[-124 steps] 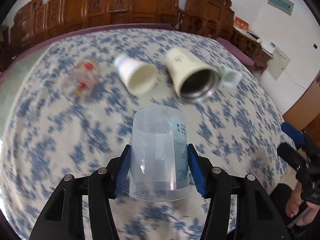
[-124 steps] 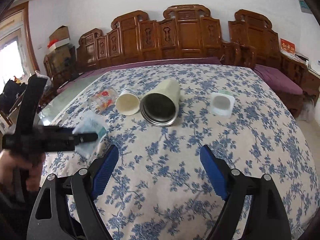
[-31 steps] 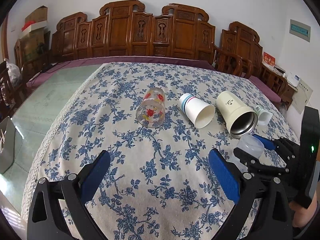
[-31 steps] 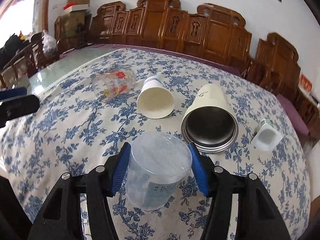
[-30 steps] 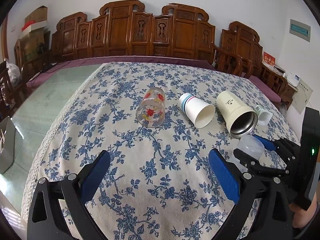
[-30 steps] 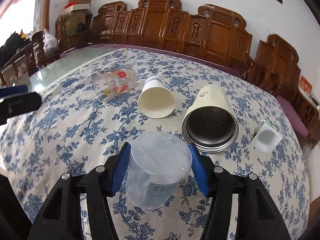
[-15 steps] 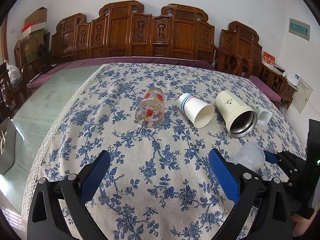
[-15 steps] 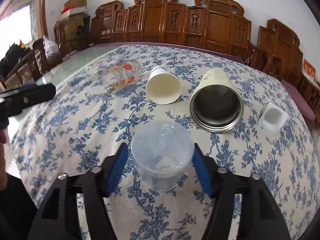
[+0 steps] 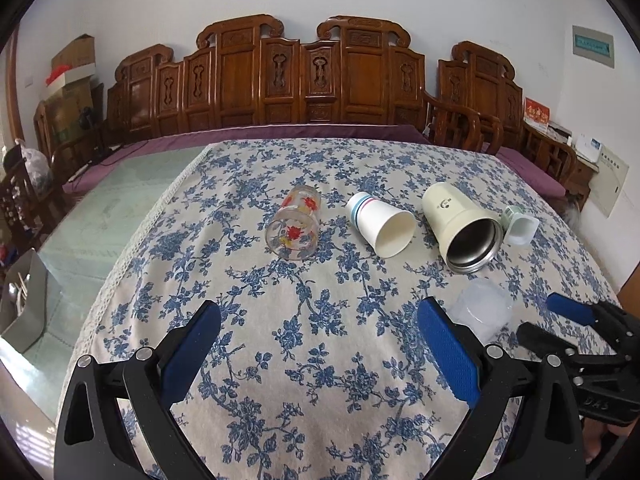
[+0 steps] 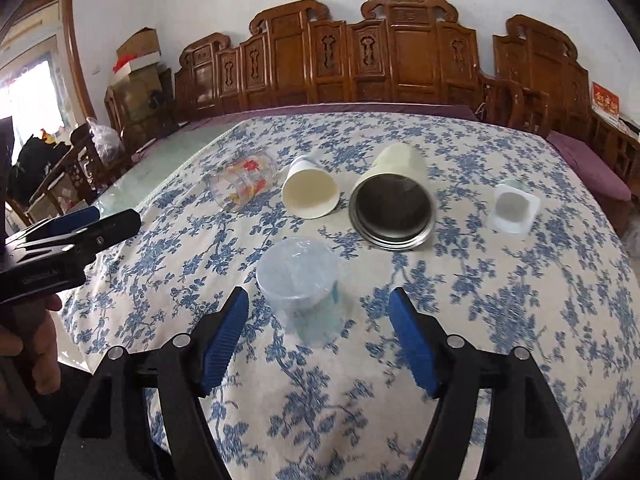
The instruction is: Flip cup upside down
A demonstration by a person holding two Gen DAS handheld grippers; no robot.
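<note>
Your right gripper is spread wide and holds nothing; the clear cup stands straight ahead just past its pads, apart from both, closed end up, axis vertical, so the flip looks done. Left gripper is also open and empty, with the cup off to its right, so the right one is nearer. It sits on the blue-floral cloth; glass, paper cup and steel tumbler lie on their sides behind, near it but apart, carved wooden bench at the wall.
</note>
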